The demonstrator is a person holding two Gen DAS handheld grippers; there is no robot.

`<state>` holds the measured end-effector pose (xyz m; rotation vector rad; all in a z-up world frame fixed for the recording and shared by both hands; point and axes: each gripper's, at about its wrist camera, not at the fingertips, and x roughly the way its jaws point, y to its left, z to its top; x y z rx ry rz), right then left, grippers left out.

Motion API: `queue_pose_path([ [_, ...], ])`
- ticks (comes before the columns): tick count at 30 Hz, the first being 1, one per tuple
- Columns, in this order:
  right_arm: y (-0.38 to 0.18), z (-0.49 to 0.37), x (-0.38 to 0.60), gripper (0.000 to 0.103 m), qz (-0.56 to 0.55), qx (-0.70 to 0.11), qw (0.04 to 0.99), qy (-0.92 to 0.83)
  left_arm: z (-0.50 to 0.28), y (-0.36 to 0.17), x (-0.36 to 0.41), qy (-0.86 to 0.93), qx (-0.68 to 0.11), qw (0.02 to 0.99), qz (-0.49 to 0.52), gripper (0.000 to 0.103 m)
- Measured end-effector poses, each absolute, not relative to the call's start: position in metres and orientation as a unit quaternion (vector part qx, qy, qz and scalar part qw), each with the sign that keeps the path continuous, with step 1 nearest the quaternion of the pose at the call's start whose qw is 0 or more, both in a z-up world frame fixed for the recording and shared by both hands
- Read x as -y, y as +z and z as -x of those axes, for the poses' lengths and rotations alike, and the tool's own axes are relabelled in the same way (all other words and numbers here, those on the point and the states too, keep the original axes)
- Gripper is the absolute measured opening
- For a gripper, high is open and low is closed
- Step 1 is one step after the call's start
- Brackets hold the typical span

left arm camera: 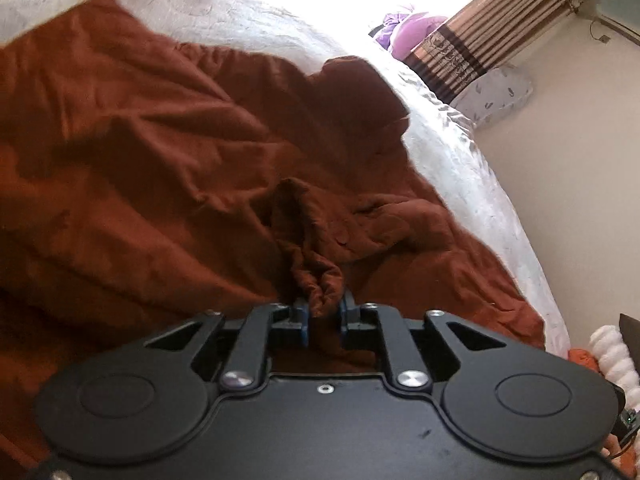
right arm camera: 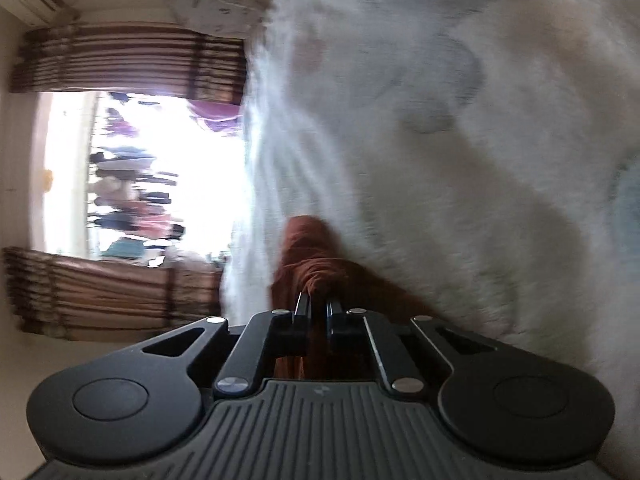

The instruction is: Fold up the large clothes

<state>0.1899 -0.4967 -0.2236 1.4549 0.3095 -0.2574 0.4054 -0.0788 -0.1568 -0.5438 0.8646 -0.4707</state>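
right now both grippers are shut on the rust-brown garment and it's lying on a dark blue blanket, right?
Not quite: the blanket is white, not dark blue, as the left wrist view shows. The left gripper and right gripper are indeed both shut on the rust-brown garment.

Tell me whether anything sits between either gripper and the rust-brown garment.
Nothing visible does. The left gripper is shut on a bunched fold of the rust-brown garment, and the right gripper is shut on another bunch of it above the white bedspread.

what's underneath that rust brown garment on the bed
The rust-brown garment lies on a white fuzzy blanket, visible around its edges. Whatever sits beneath its crumpled middle is covered.
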Motion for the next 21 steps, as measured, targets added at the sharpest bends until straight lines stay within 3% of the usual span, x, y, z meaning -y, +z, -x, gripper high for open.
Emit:
queue_pose_path([
  [2,-0.227,-0.188,0.495,0.007,-0.655,-0.155,0.729,-0.128,-0.408,-0.161,0.072,-0.218,-0.417,0.834,0.287,0.016],
  [5,-0.219,-0.184,0.495,0.021,-0.654,-0.168,0.727,-0.128,-0.41,-0.149,0.069,-0.219,-0.428,0.83,0.282,0.018],
  [7,-0.199,-0.176,0.495,0.035,-0.637,-0.176,0.738,-0.135,-0.409,-0.13,0.068,-0.214,-0.428,0.84,0.256,0.027],
  [8,-0.19,-0.171,0.494,0.037,-0.623,-0.176,0.749,-0.139,-0.405,-0.118,0.064,-0.21,-0.418,0.85,0.242,0.027],
  [15,-0.093,-0.191,0.443,0.039,-0.38,-0.194,0.899,-0.101,-0.396,-0.064,0.065,-0.239,-0.355,0.885,0.187,0.035],
  [21,-0.101,-0.243,0.41,0.038,-0.291,-0.254,0.918,-0.087,-0.411,-0.095,0.107,-0.241,-0.391,0.879,0.127,0.035],
])
